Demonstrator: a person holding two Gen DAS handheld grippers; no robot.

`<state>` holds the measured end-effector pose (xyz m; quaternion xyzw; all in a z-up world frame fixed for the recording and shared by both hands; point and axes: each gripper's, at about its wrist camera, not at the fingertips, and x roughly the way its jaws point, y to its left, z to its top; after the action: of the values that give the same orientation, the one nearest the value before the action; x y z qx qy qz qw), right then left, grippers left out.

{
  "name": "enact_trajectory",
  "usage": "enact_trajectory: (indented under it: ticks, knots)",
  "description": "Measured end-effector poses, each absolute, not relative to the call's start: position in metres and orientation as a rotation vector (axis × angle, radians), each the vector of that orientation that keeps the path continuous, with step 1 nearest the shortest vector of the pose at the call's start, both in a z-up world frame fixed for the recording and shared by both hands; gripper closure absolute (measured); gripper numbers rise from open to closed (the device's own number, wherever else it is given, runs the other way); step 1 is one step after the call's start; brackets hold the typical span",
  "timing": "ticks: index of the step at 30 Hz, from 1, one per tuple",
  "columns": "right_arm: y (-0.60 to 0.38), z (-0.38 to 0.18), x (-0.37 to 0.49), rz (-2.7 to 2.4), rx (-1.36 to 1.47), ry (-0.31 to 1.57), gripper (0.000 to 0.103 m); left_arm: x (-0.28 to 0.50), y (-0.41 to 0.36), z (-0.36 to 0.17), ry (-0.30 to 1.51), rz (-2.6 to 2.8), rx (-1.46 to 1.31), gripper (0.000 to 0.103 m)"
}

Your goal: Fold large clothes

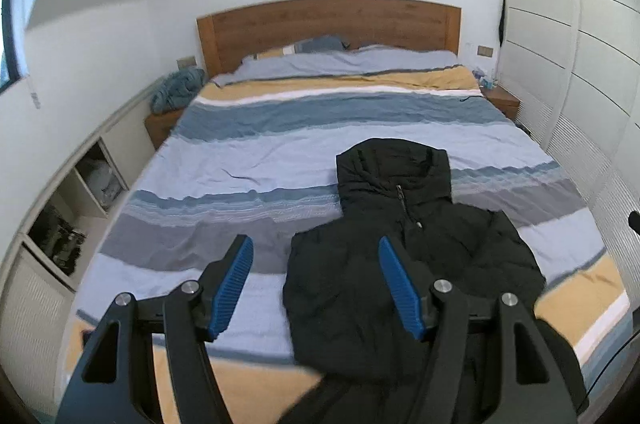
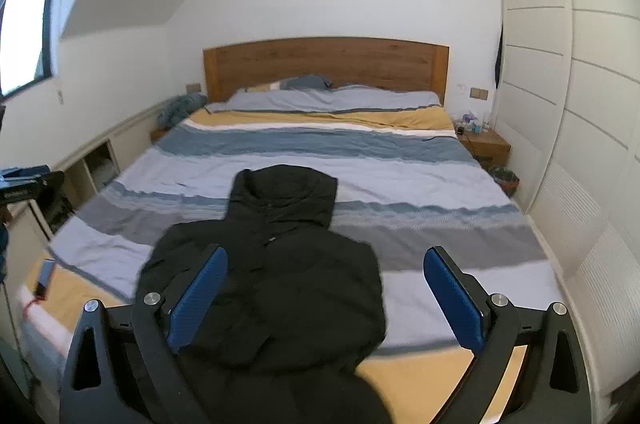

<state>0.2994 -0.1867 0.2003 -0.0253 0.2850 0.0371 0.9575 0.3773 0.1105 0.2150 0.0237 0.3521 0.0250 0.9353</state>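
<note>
A black hooded puffer jacket (image 1: 400, 264) lies front up on the striped bed, its hood toward the headboard and its zip closed. In the right wrist view the jacket (image 2: 272, 284) fills the lower middle. My left gripper (image 1: 316, 248) hangs above the jacket's left side, open, with nothing between its blue pads (image 1: 232, 288). Over the jacket's right half my right gripper (image 2: 326, 256) stands wide open, and its blue pads (image 2: 452, 300) hold nothing. The jacket's lower hem is hidden behind the gripper frames.
The bed (image 2: 360, 143) carries a blue, grey and yellow striped duvet, with a wooden headboard (image 2: 320, 63) at the far end. White wardrobe doors (image 2: 568, 103) line the right side and open shelves (image 1: 92, 183) the left. A nightstand (image 2: 484, 143) stands at the right, and a phone (image 2: 44, 280) lies on the bed's near left corner.
</note>
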Motion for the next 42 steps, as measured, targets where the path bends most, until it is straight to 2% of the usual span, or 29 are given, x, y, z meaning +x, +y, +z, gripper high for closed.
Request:
enact_trajectory:
  ticks: [4, 9, 18, 30, 42]
  knots:
    - [-0.192, 0.18, 0.385, 0.103, -0.011, 0.61, 0.005, 0.476, 0.12, 0.184, 0.737, 0.036, 0.019, 0.039]
    - [-0.188, 0.129, 0.506, 0.107, 0.034, 0.621, 0.004, 0.591, 0.132, 0.123, 0.771, -0.007, -0.061, 0.039]
    - [-0.167, 0.055, 0.637, 0.162, 0.133, 0.757, 0.002, 0.724, 0.129, 0.035, 0.896, -0.093, -0.163, 0.038]
    - [-0.156, -0.023, 0.765, 0.184, 0.161, 0.89, 0.001, 0.843, 0.122, -0.058, 0.983, -0.106, -0.318, 0.038]
    - [-0.16, -0.068, 0.821, 0.225, 0.246, 0.977, 0.002, 0.879, 0.121, -0.126, 1.07, -0.135, -0.491, 0.038]
